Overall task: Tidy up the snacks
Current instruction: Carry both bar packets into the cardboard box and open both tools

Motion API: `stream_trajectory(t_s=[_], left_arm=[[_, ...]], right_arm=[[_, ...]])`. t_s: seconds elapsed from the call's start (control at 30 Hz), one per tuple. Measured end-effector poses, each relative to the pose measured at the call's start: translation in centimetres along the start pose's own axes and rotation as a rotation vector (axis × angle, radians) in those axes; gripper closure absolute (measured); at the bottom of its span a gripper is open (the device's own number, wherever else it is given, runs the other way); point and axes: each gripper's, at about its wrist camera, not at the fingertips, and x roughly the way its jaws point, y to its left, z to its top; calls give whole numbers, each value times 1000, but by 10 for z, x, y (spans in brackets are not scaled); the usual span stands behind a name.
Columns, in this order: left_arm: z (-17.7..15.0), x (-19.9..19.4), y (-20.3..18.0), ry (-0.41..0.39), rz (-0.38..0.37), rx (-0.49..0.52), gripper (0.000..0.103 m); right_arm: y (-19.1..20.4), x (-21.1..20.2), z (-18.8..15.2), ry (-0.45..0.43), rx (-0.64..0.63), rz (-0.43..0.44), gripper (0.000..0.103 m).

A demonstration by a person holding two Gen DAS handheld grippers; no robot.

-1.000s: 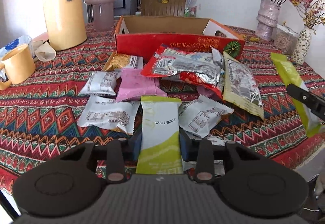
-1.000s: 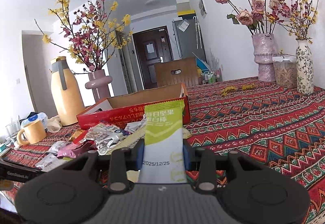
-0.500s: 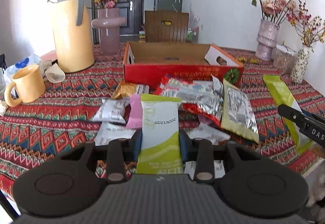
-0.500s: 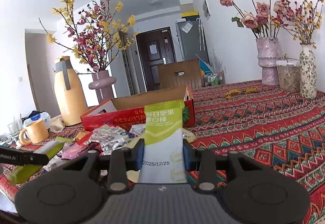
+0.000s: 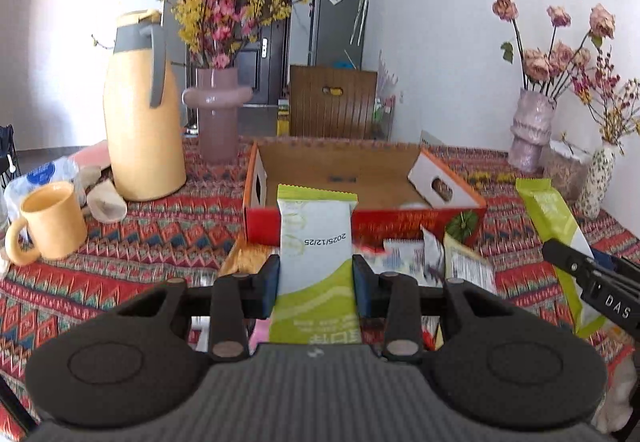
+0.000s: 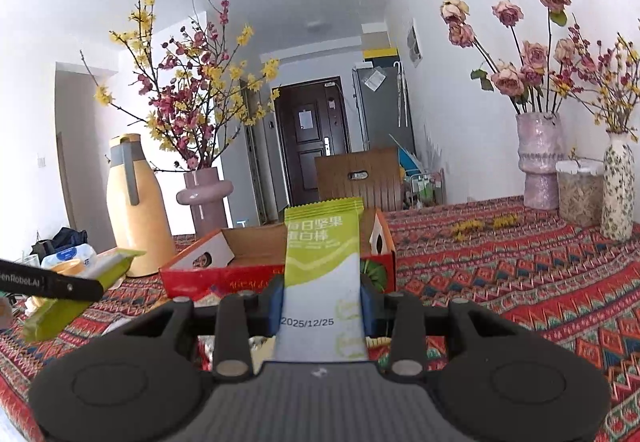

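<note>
My left gripper (image 5: 316,278) is shut on a green-and-white snack bar (image 5: 316,242), held upright above the table in front of the open red cardboard box (image 5: 360,169). My right gripper (image 6: 323,302) is shut on a second green-and-white snack bar (image 6: 323,262), also raised, with the same box (image 6: 256,242) just behind it. Each gripper shows in the other's view: the right one's fingers (image 5: 600,282) with its bar (image 5: 556,226) at the right edge, the left one's fingers (image 6: 48,284) with its bar (image 6: 80,282) at the left edge. Loose snack packets (image 5: 440,258) lie before the box.
A yellow thermos jug (image 5: 140,113), a pink vase of blossoms (image 5: 218,109) and a yellow mug (image 5: 50,222) stand at the left. Two vases (image 6: 540,161) and a jar (image 6: 578,191) stand at the far right. A patterned red tablecloth (image 6: 520,282) covers the table.
Both grippers have risen with their bars. The left view has tilted up, so the snack pile has dropped low in frame and the box's inside shows. Each gripper now appears larger in the other's view.
</note>
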Motion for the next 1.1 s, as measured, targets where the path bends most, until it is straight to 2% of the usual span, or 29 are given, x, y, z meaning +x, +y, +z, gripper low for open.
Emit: stream_trajectory(t_s=[0.37,0.67,0.9,1.1], left_arm=[[42,40,-1,-38,10,-2,66],[75,79,-6,-58,9,-2,66],[93,120,-1,-49,26,-23,66],[95,159,9,-2,34,-51,66]], right_arm=[[4,48,35,-33,-37,-18,67],[8,105,61,-14,-41,-16,67],[10,159,78,38,-61,-20,67],[7,216,80,144,-60,-33,67]])
